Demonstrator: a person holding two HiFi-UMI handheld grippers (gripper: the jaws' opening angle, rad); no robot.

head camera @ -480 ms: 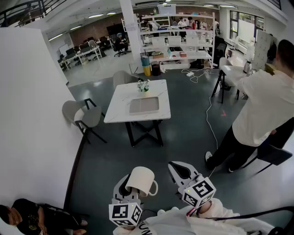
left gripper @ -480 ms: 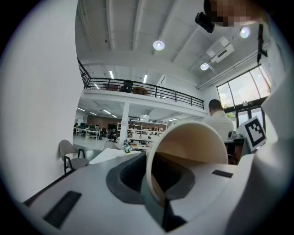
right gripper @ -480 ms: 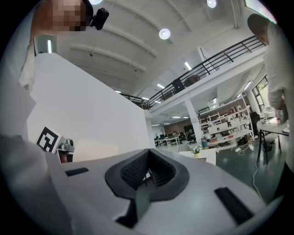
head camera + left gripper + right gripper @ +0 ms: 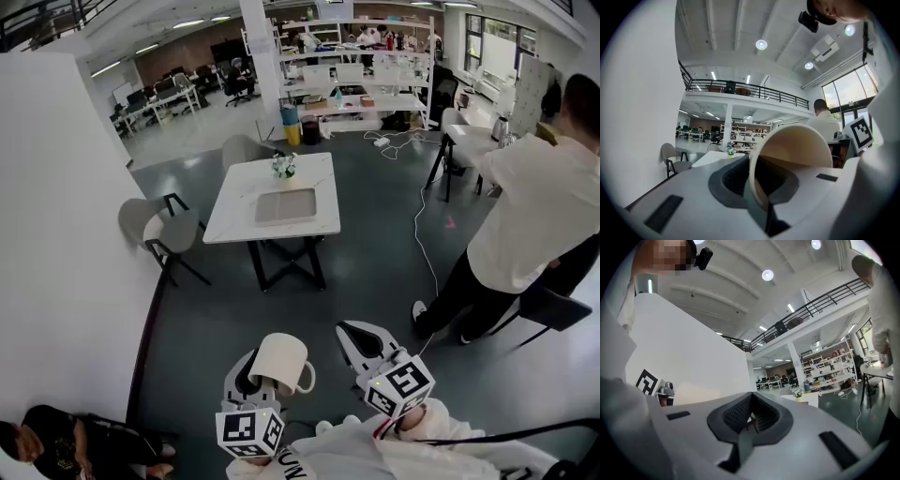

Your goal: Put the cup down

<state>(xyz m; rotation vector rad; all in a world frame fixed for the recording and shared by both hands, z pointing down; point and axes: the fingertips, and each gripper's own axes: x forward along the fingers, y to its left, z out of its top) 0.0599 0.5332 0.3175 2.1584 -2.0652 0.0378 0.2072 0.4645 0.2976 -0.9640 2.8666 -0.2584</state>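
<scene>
Aloft: cup clamped in the left claw

Head view: the left gripper [image 4: 249, 375] holds a cream cup [image 4: 279, 362] above the floor, well apart from the white table [image 4: 234, 220]. The right gripper [image 4: 362, 343] sits beside it.

Left gripper view: jaws pinch the cup's wall at the rim.

Right gripper view: jaws closed together, nothing between.

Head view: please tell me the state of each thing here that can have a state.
Cup: in the air, tipped on its side, not yet put down.
Left claw: shut on the cup's rim.
Right claw: shut, empty.
Table: upright, some way ahead, holding a flat tray and a flower pot.
Chair: upright beside the table, nobody on it.
</scene>
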